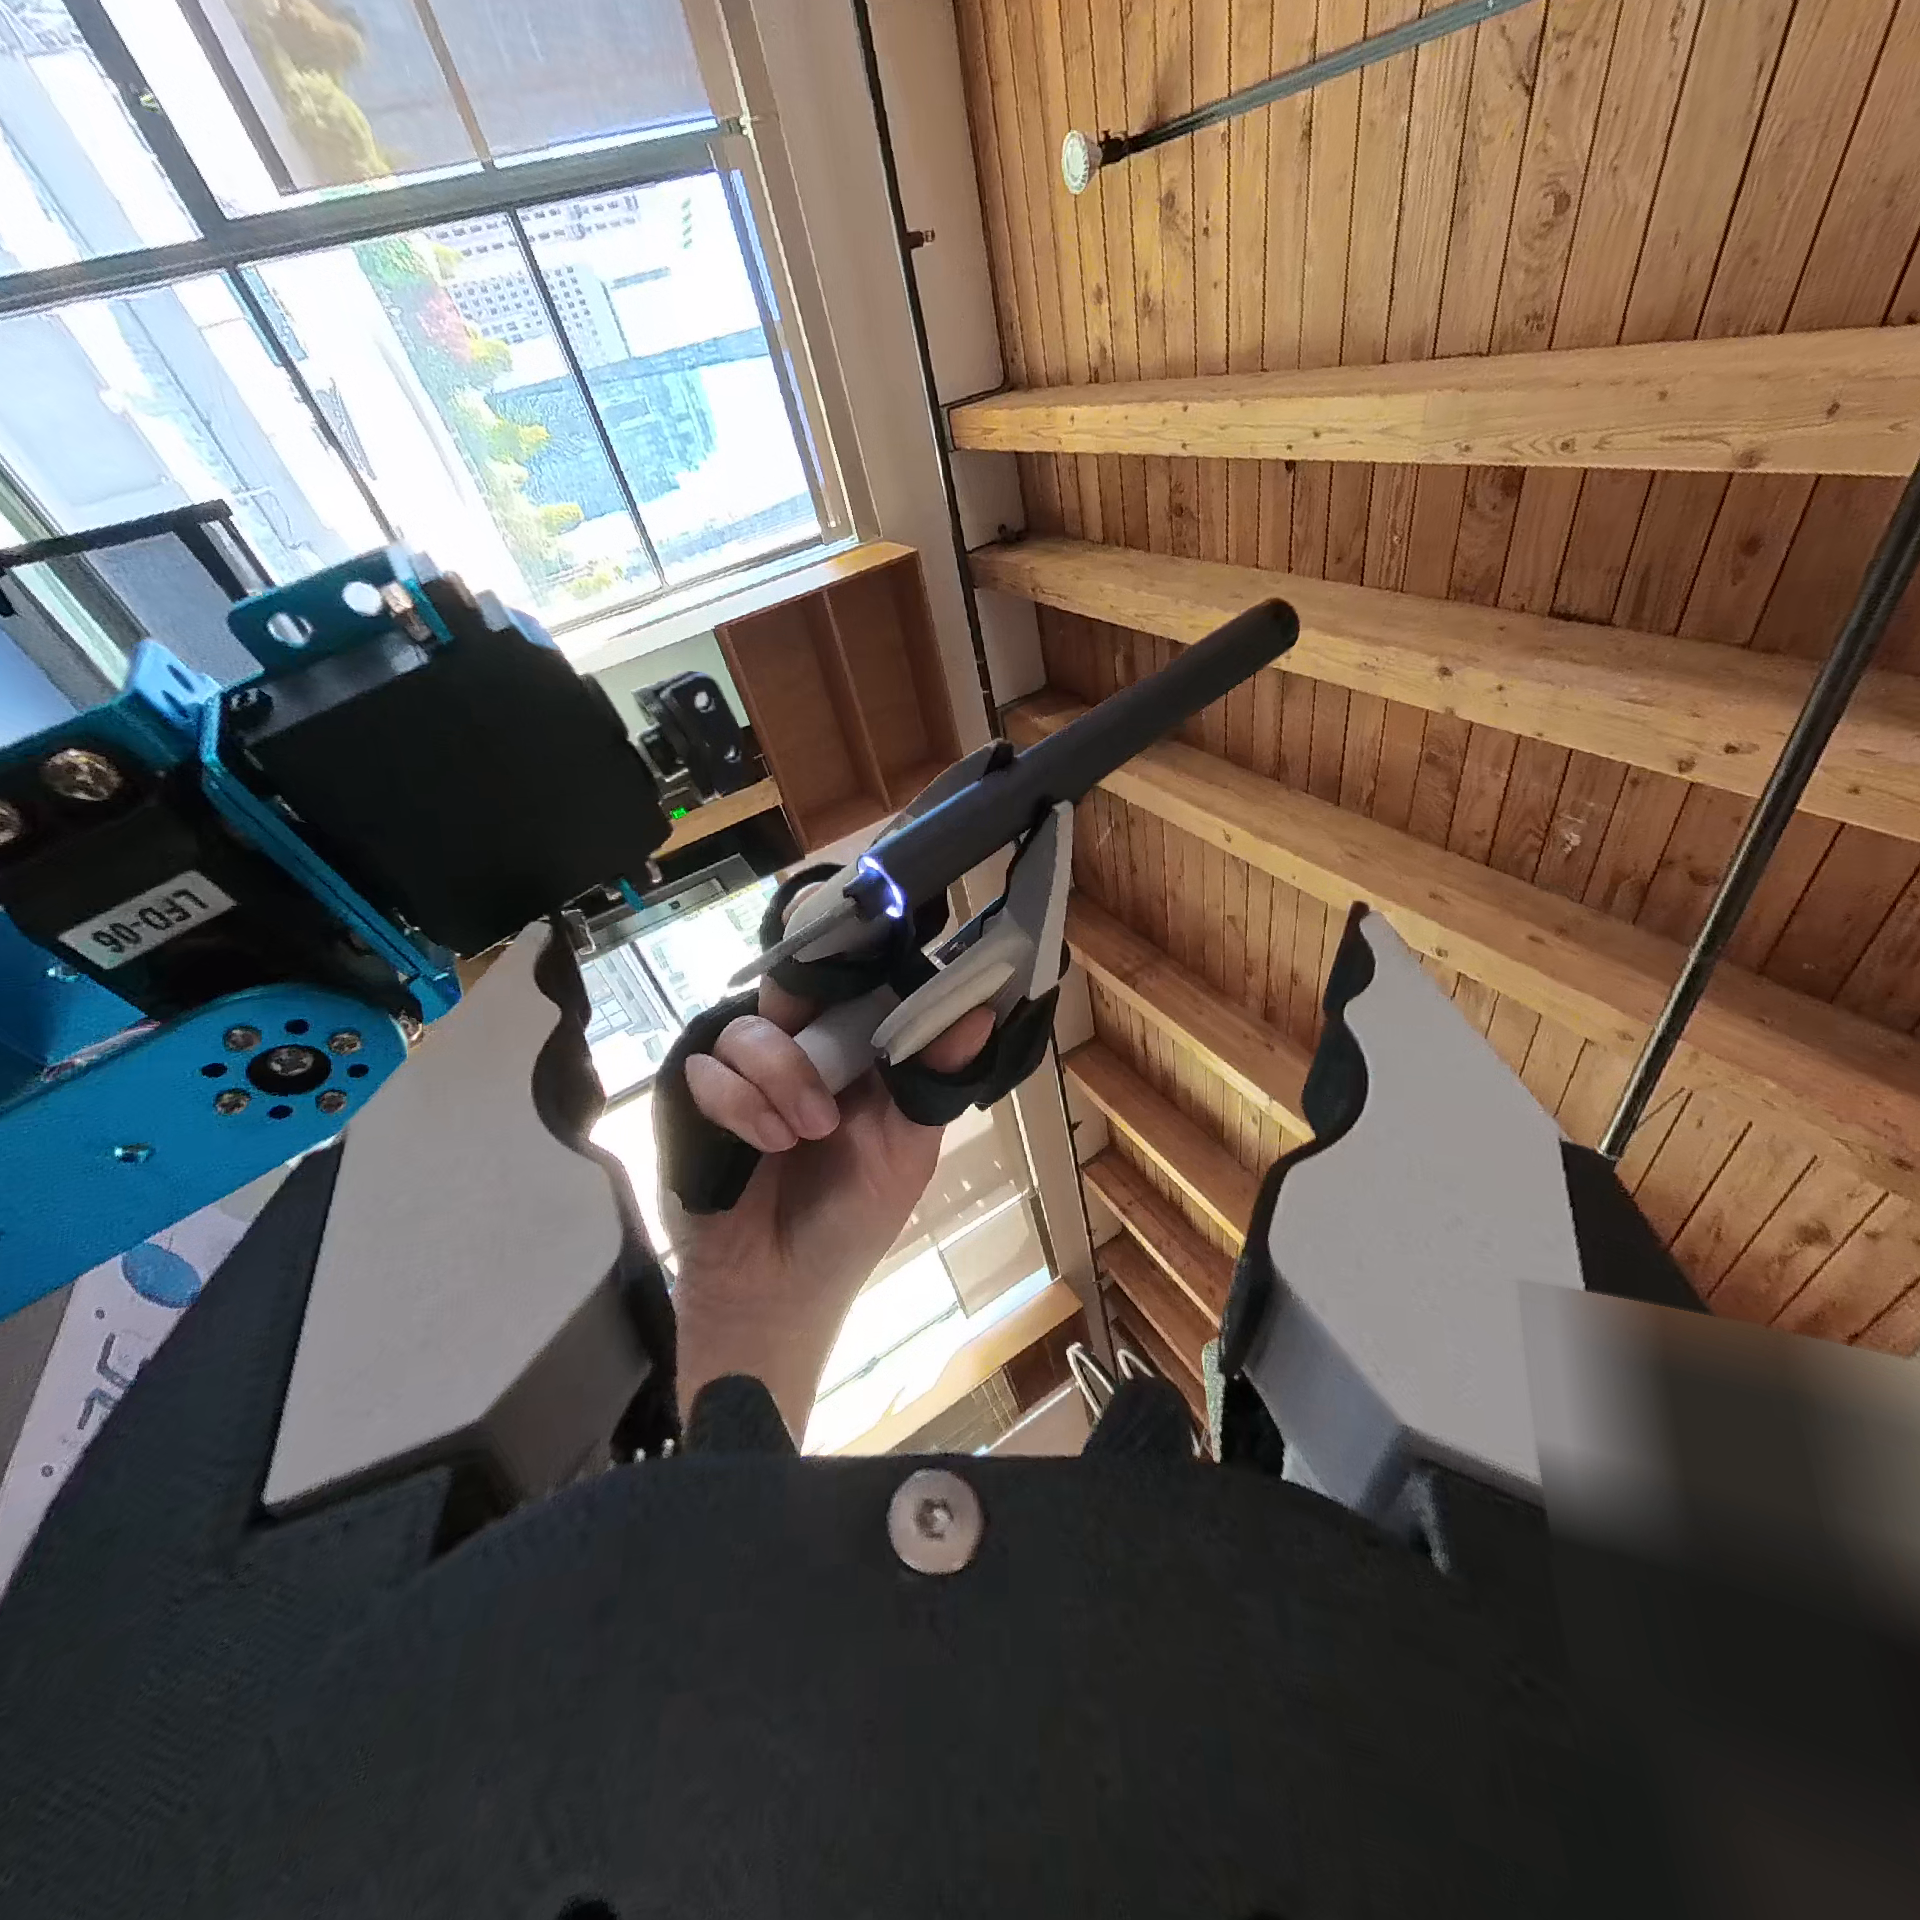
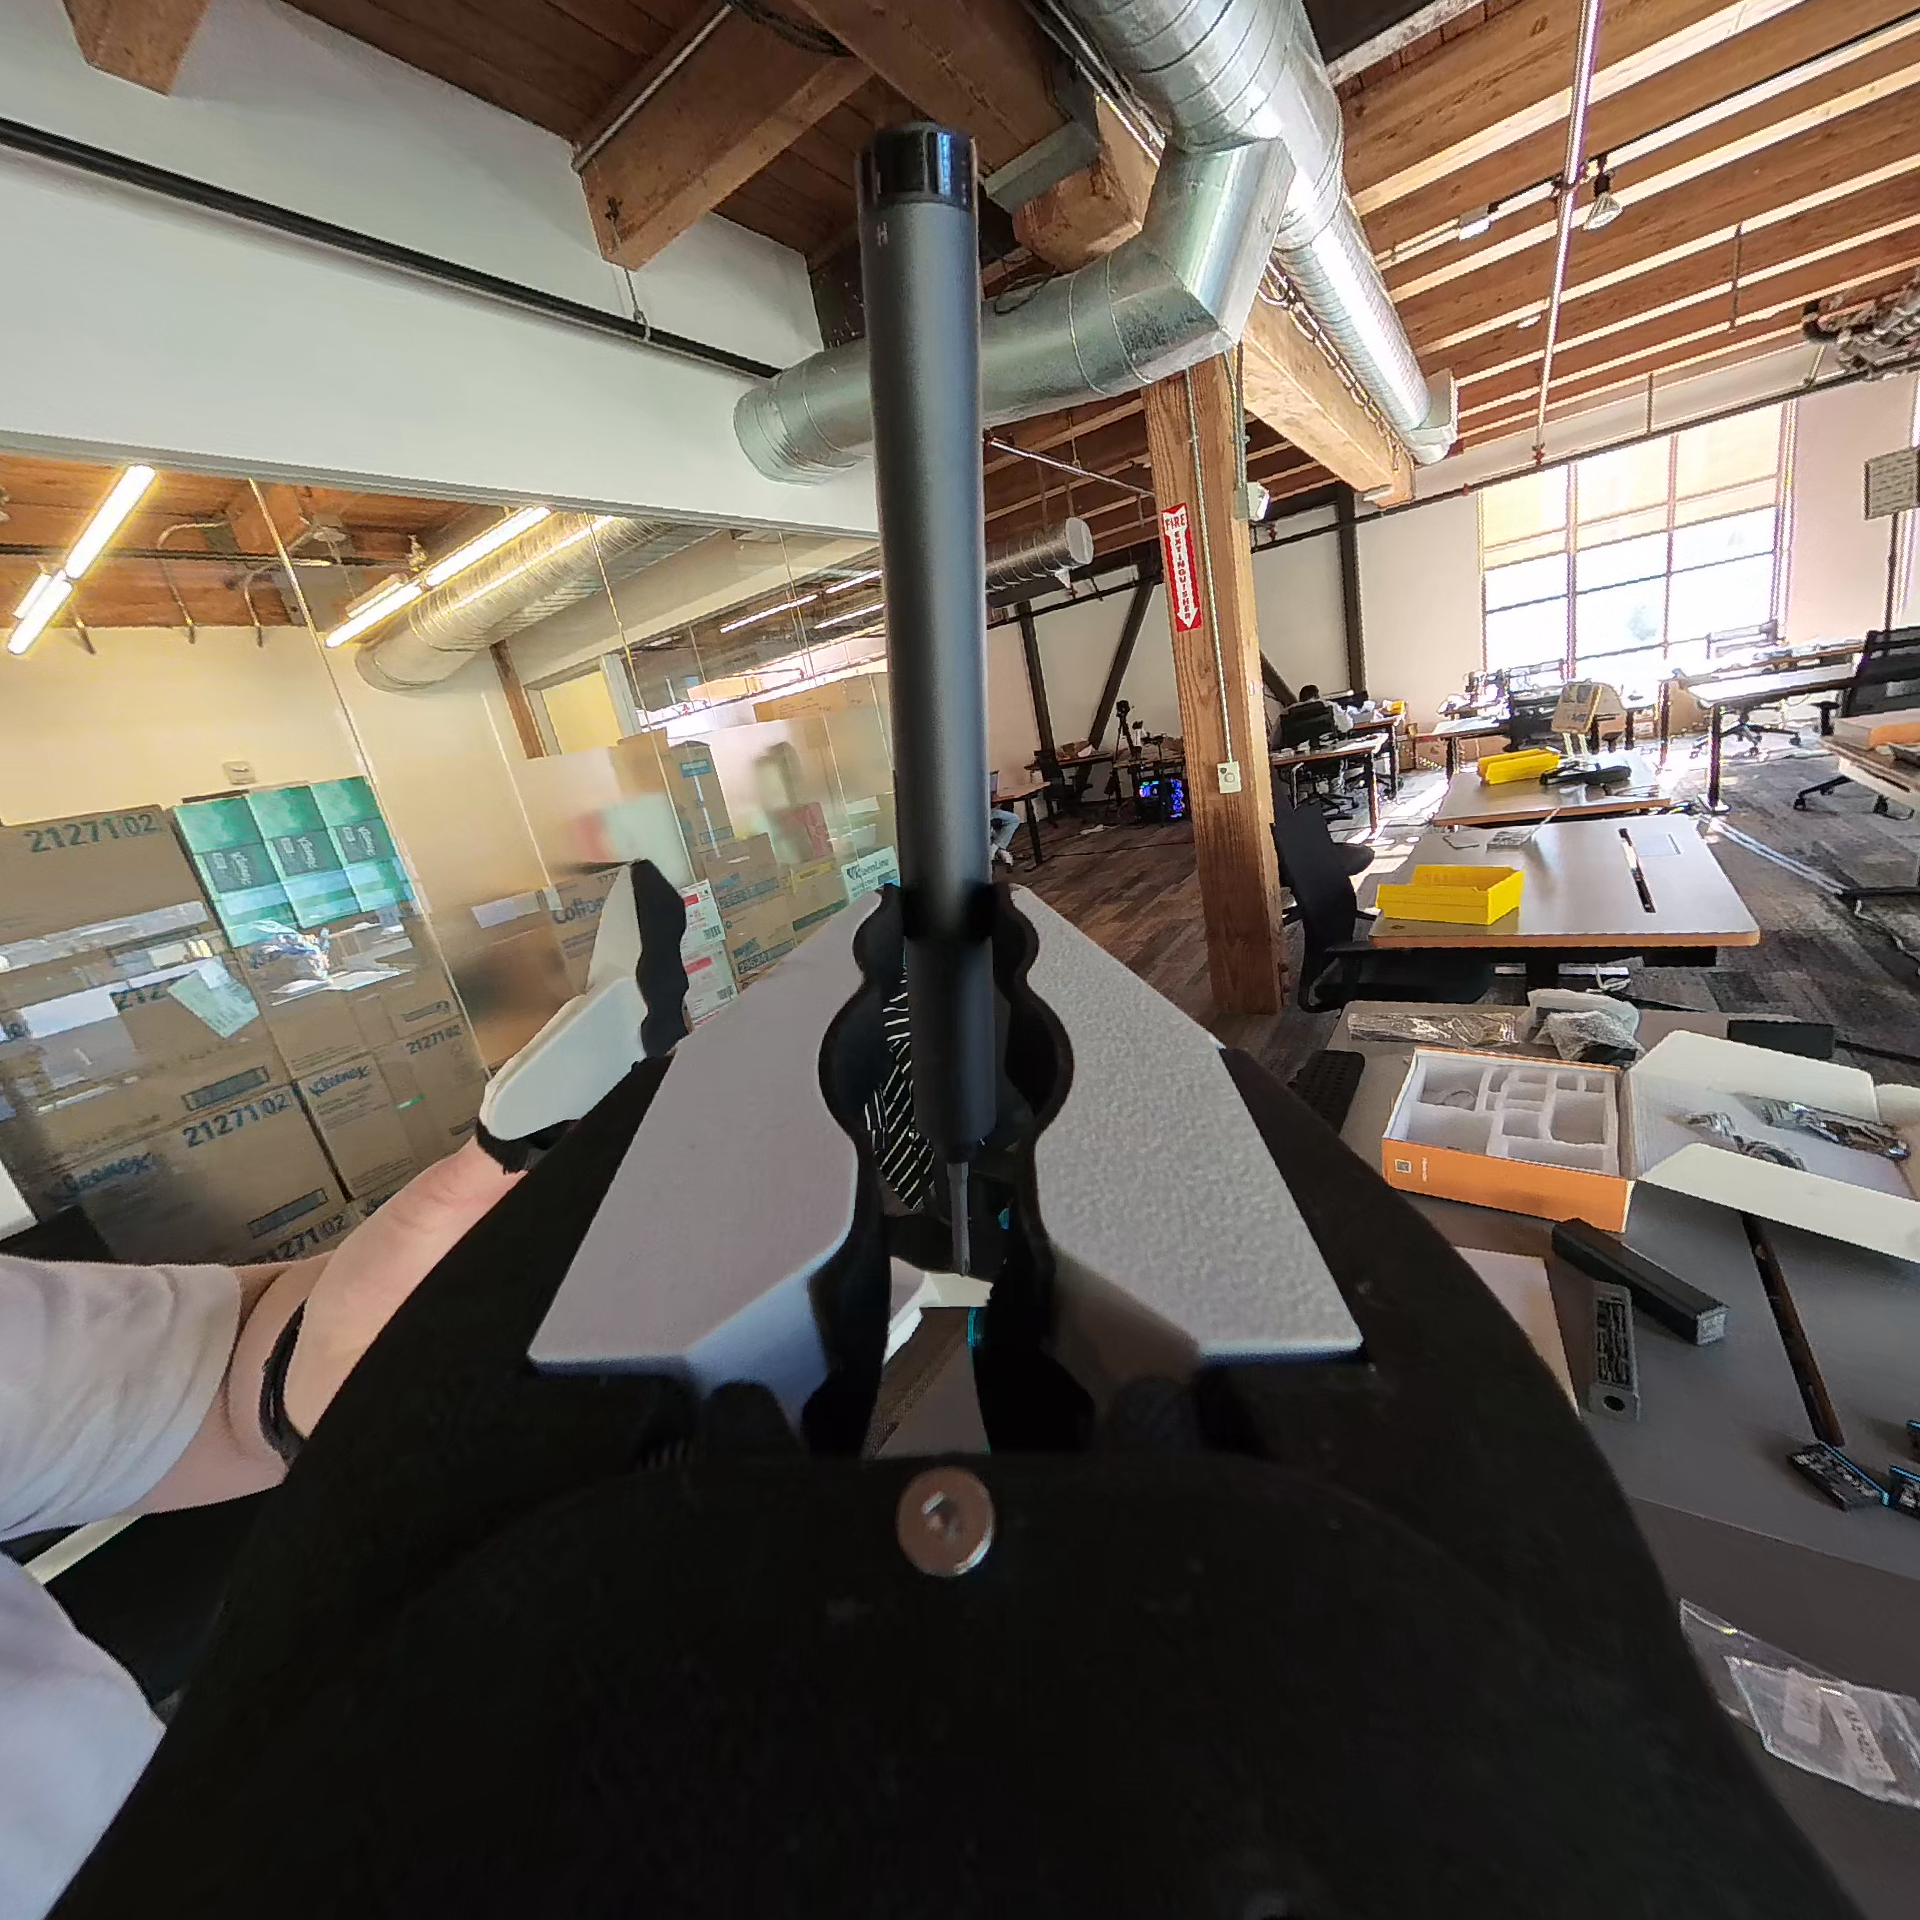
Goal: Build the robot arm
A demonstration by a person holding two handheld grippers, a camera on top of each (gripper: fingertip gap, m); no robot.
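The right tool [image 2: 940, 925] is clenching a dark grey screwdriver [image 2: 930, 582] between its two fingers. In the right wrist view the screwdriver is standing up through the centre of the frame, its cap near the top and its thin bit pointing down toward the camera. In the left wrist view the same tool [image 1: 1023, 831] is showing in the centre, a hand [image 1: 790, 1174] is gripping its handle, and the screwdriver [image 1: 1081, 748] is slanting toward the upper right with a small ring light glowing near its bit.

The left tool [image 1: 951, 1049] is released, its fingers standing wide apart with nothing between them. A blue and black servo assembly [image 1: 312, 831] is filling the left of that frame, close to the left finger; I cannot tell if they are touching.

The lower right of the left view is blurred, and the tool bodies are covering the bottom of both frames.

At the right of the right view, a grey bench [image 2: 1704, 1382] is carrying an open orange box [image 2: 1507, 1132] with white foam, black parts and plastic bags. Cardboard boxes [image 2: 260, 1101] are standing behind glass at the left. Wooden beams and silver ducts [image 2: 1195, 208] are crossing the ceiling.
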